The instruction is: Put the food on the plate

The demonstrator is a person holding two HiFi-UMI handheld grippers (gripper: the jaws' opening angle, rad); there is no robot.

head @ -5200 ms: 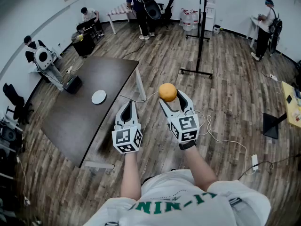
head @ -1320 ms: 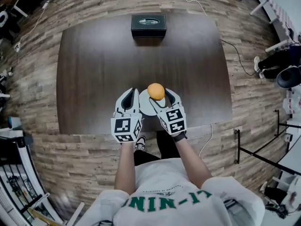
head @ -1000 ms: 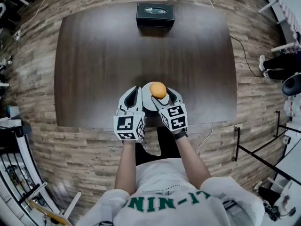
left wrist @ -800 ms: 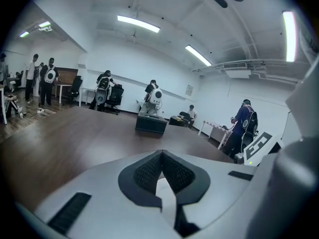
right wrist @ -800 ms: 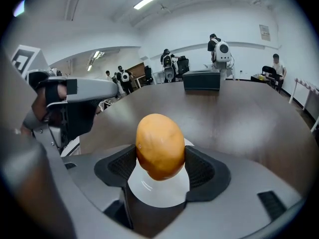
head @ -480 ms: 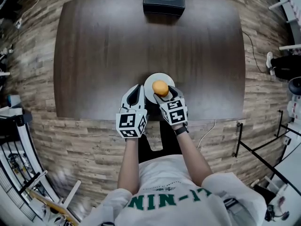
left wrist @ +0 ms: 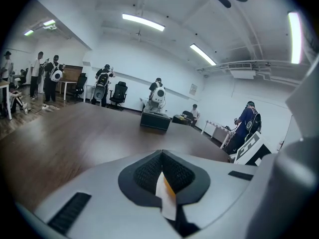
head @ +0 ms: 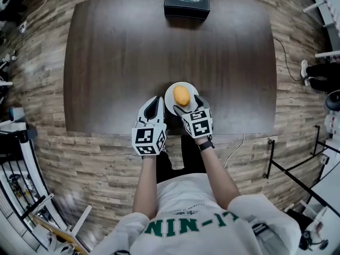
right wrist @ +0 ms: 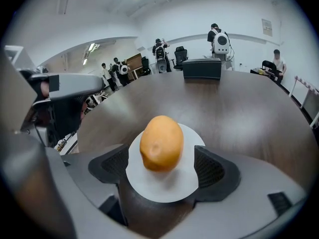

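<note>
An orange, potato-shaped food (head: 181,95) rests on a small white plate (head: 173,104) near the front edge of the dark table (head: 122,52). My right gripper (head: 187,105) straddles the plate, and its jaws are opening. In the right gripper view the food (right wrist: 161,142) stands on the plate (right wrist: 149,188) between the pads (right wrist: 215,170), with a gap on each side. My left gripper (head: 151,108) hovers just left of the plate, jaws shut and empty. In the left gripper view the left gripper (left wrist: 162,176) has its pads together.
A black box (head: 186,2) stands at the table's far edge, also seen as the black box (right wrist: 201,68) in the right gripper view. Wood plank floor surrounds the table. A metal rack (head: 21,195) stands to the left, and people stand far across the room.
The right gripper brought the food down onto the plate and its jaws have spread off it. The left gripper stayed beside the plate, shut.
</note>
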